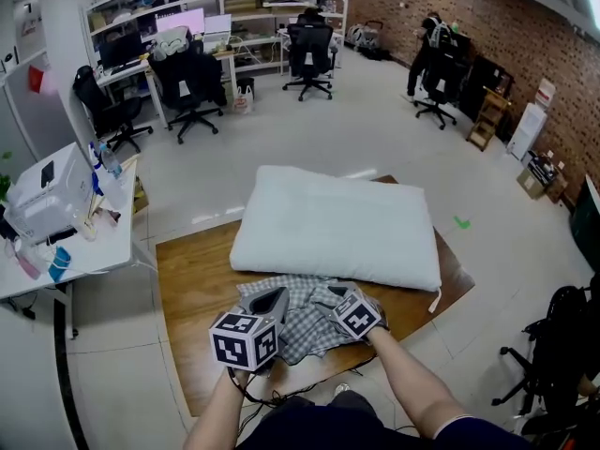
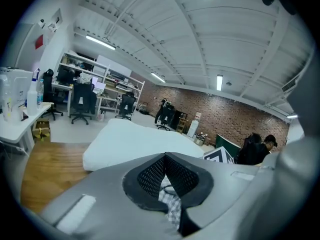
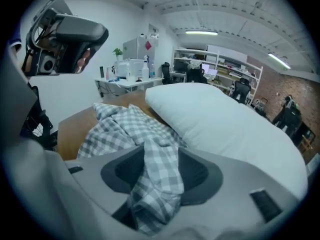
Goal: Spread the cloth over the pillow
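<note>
Head view, cloth: the checked cloth [image 1: 298,315] lies crumpled in the lower middle of the frame, on the near part of the table, with its far edge touching the pillow's near edge. None of it is on top of the pillow.
Pillow: the white pillow [image 1: 337,225] lies flat in the centre of the frame, across the far half of the table, its whole top bare.
Left gripper: the left gripper [image 2: 166,176] is clenched on a fold of the cloth; in the left gripper view a strip of checked fabric is pinched between the closed jaws.
Right gripper: the right gripper [image 3: 159,171] has its jaws spread wide, with a twisted fold of cloth lying loose between them, not pinched; the pillow fills the right of that view.
Table: the wooden table [image 1: 187,279] shows bare at the left of the cloth.
Done so far: only one hold on the cloth, by the left gripper.
Left to do: apparently nearly everything. The right gripper needs its own hold, then the cloth has to be lifted, opened out and laid across the pillow.
</note>
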